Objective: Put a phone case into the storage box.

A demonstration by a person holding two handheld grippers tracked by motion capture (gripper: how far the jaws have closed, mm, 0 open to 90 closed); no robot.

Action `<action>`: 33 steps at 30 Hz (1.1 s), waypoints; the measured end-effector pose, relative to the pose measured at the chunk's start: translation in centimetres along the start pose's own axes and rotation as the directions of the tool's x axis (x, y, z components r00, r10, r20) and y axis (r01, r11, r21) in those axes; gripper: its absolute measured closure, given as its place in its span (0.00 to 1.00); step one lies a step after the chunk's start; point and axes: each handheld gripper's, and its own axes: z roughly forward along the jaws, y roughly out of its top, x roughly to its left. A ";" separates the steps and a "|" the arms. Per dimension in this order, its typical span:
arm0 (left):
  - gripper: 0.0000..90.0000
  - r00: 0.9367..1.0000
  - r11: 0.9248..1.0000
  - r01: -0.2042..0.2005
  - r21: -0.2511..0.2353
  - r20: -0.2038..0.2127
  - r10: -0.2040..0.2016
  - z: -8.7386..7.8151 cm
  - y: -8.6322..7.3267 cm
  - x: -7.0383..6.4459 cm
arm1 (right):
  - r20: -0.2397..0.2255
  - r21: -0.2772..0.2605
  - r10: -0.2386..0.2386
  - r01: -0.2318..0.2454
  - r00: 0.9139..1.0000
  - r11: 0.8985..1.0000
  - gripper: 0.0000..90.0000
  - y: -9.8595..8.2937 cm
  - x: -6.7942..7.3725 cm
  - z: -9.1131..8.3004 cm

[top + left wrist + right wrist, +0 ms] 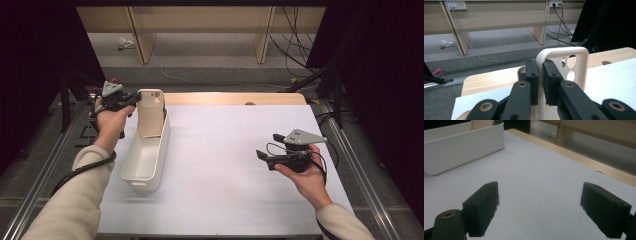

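**Two grippers, one phone case held**

The left gripper [134,98] has its jaws clamped on the edge of a cream phone case [151,112], upright over the far end of the white bin [145,160] at the counter's [225,170] left. The right gripper [267,146] hovers at right, jaws spread wide and empty.

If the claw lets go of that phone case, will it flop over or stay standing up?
It would probably tip: the phone case stands on end in the white bin, thin and tall. The left gripper pinches only its edge. It looks like a light, hollow shell with camera holes, so it may bend slightly and should land softly.
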 end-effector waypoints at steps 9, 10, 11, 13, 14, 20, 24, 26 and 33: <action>0.93 1.000 1.000 -0.009 0.006 0.001 0.009 0.2 -0.1 -0.1 | 0.000 0.000 0.000 0.000 1.000 1.000 0.18 0.0 0.0 0.0; 0.93 1.000 1.000 -0.010 0.007 0.000 0.010 0.2 -0.1 -0.1 | 0.000 0.001 0.000 0.000 1.000 1.000 0.18 0.0 0.0 0.0; 0.93 1.000 1.000 -0.009 0.007 0.000 0.009 0.2 -0.2 -0.1 | -0.001 0.001 0.000 0.000 1.000 1.000 0.18 0.0 0.0 0.0; 0.93 1.000 1.000 -0.008 0.009 0.000 0.008 0.3 -0.2 -0.1 | -0.002 0.001 0.000 0.000 1.000 1.000 0.18 0.0 0.0 0.0; 0.93 1.000 1.000 -0.008 0.009 -0.001 0.008 0.3 -0.2 -0.1 | -0.001 0.001 -0.001 0.001 1.000 1.000 0.18 0.0 0.0 0.0; 0.93 1.000 1.000 0.000 0.010 -0.001 0.001 0.4 -0.4 0.0 | -0.002 0.001 0.000 0.000 1.000 1.000 0.18 0.0 0.0 0.0; 0.93 1.000 1.000 -0.002 0.012 -0.001 0.002 0.5 -0.5 0.1 | -0.002 0.000 -0.001 0.001 1.000 1.000 0.18 0.0 0.0 0.0; 0.93 1.000 1.000 0.001 0.014 -0.003 -0.001 0.5 -0.6 0.2 | -0.002 0.001 0.000 0.000 1.000 1.000 0.18 0.0 0.0 0.0; 0.93 1.000 1.000 0.004 0.020 -0.005 -0.004 0.7 -0.9 0.2 | -0.002 0.001 0.000 0.000 1.000 1.000 0.18 0.0 0.0 0.0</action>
